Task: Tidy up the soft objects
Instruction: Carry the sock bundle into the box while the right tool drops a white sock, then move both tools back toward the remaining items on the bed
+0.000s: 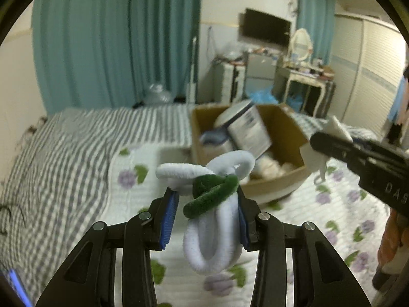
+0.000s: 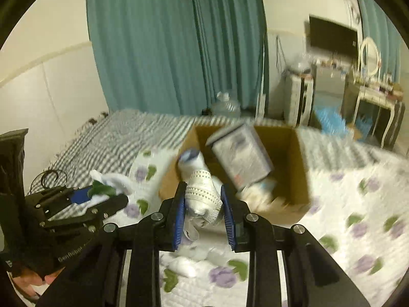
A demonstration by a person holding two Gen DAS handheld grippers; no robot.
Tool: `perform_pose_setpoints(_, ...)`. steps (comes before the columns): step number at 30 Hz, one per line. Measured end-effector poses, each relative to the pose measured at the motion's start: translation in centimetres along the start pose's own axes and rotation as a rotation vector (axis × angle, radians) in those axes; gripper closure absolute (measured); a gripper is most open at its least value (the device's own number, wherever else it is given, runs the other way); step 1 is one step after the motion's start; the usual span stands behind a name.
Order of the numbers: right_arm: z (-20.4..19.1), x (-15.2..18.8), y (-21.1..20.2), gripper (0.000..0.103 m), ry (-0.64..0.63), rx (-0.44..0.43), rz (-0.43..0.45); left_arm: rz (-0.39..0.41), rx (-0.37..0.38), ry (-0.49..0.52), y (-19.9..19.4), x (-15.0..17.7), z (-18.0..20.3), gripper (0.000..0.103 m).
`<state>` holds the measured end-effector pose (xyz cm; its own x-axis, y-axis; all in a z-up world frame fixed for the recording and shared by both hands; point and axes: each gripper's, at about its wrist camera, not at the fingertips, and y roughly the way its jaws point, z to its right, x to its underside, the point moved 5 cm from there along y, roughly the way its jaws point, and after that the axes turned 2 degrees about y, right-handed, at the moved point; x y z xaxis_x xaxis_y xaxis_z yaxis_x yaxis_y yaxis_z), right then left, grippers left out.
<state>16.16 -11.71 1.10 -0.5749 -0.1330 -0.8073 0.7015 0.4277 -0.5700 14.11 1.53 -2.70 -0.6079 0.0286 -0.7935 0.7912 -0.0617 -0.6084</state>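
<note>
Left gripper clamps fuzzy white and green hair ties; right gripper clamps a rolled white perforated cloth. Both are short of the open cardboard box, which is already part-filled. Both drops remain.

We see both grippers, left gripper and right gripper, built of black angular links with silver round screws at the joints, blue ribbed pads lining the fingers, and pale lettering on the housings.
</note>
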Motion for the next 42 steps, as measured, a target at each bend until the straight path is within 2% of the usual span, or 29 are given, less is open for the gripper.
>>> perform_pose_setpoints(4, 1.6, -3.0, -2.7, 0.077, -0.026, 0.028, 0.047, 0.029, 0.049, 0.033, -0.8, -3.0, 2.8, 0.063)
perform_pose_setpoints(8, 3.7, -4.4, -2.1, 0.077, -0.020, 0.031, 0.030, 0.016, 0.075, 0.055, 0.6, -5.5, 5.3, 0.062)
perform_pose_setpoints(12, 6.4, -4.4, 0.7, 0.077, 0.012, 0.026, -0.008, -0.024, 0.060, 0.073, 4.2, -6.3, 6.8, 0.062)
perform_pose_setpoints(18, 9.7, -3.0, 5.9, 0.077, 0.043, 0.021, -0.056, -0.063, 0.047, 0.091, 10.0, -5.4, 7.2, 0.060)
perform_pose_setpoints(22, 11.3, -2.2, 8.9, 0.077, 0.038, 0.027, -0.073, -0.068, 0.043, 0.090, 13.2, -4.9, 7.1, 0.057)
perform_pose_setpoints(25, 12.5, -1.9, 10.7, 0.076, 0.085, 0.013, -0.082, -0.057, 0.069, 0.081, 14.3, -4.8, 7.1, 0.053)
perform_pose_setpoints(27, 13.2, -1.9, 11.5, 0.068, 0.110, 0.017, -0.091, -0.073, 0.081, 0.066, 14.8, -4.7, 7.0, 0.046)
perform_pose_setpoints(29, 13.4, -2.1, 11.7, 0.048, 0.119, 0.013, -0.080, -0.097, 0.082, 0.055, 15.0, -4.5, 7.0, 0.038)
perform_pose_setpoints(30, 13.2, -2.2, 11.5, 0.045, 0.123, -0.002, -0.074, -0.098, 0.077, 0.057, 14.8, -4.4, 7.1, 0.035)
perform_pose_setpoints(32, 12.8, -2.6, 10.7, 0.028, 0.111, 0.027, -0.051, -0.083, 0.056, 0.074, 13.9, -4.4, 7.5, 0.035)
perform_pose_setpoints(35, 11.9, -3.6, 8.4, 0.027, 0.076, 0.056, -0.018, -0.043, 0.047, 0.090, 11.6, -4.9, 8.0, 0.033)
perform_pose_setpoints(36, 11.7, -4.0, 7.5, 0.026, 0.075, 0.062, -0.011, -0.029, 0.052, 0.092, 10.6, -5.2, 8.0, 0.027)
perform_pose_setpoints(38, 11.2, -5.0, 5.2, 0.016, 0.067, 0.075, 0.007, 0.001, 0.043, 0.095, 8.1, -6.0, 8.0, 0.020)
perform_pose_setpoints(40, 10.7, -6.2, 2.6, 0.015, 0.062, 0.093, 0.041, 0.047, 0.035, 0.101, 5.3, -6.8, 7.9, 0.020)
perform_pose_setpoints(42, 10.3, -7.4, -0.3, 0.007, 0.057, 0.106, 0.073, 0.077, 0.025, 0.103, 2.7, -7.4, 7.9, 0.020)
